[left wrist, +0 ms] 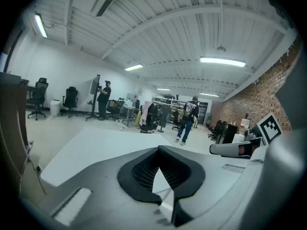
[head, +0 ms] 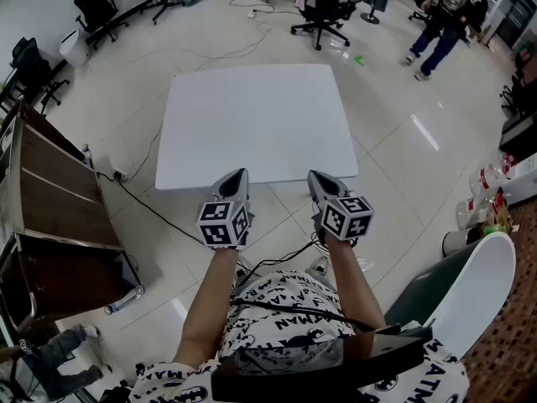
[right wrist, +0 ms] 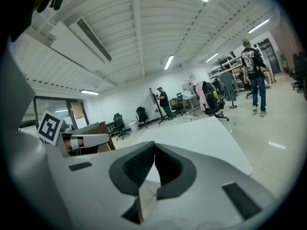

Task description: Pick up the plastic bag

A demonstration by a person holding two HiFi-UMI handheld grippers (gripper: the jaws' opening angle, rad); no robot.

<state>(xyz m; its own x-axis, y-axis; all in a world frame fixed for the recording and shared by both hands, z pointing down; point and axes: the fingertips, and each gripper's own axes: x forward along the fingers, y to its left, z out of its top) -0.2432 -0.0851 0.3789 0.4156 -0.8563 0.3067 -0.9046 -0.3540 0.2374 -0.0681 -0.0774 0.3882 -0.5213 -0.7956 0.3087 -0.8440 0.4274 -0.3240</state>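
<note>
No plastic bag shows in any view. A white square table (head: pixel 252 124) stands in front of me with a bare top. My left gripper (head: pixel 237 177) hangs over the table's near edge, jaws shut on nothing. A little to its right, my right gripper (head: pixel 317 179) is level with it and also shut and empty. In the left gripper view the left gripper (left wrist: pixel 158 150) points across the table (left wrist: pixel 96 145), tips together. In the right gripper view the right gripper (right wrist: pixel 154 147) does the same over the table (right wrist: pixel 201 138).
A wooden cabinet (head: pixel 50 200) stands at the left, with cables (head: pixel 138 200) across the floor beside it. A white chair (head: pixel 474 296) is at the lower right. Office chairs (head: pixel 323 11) and a walking person (head: pixel 440 23) are beyond the table.
</note>
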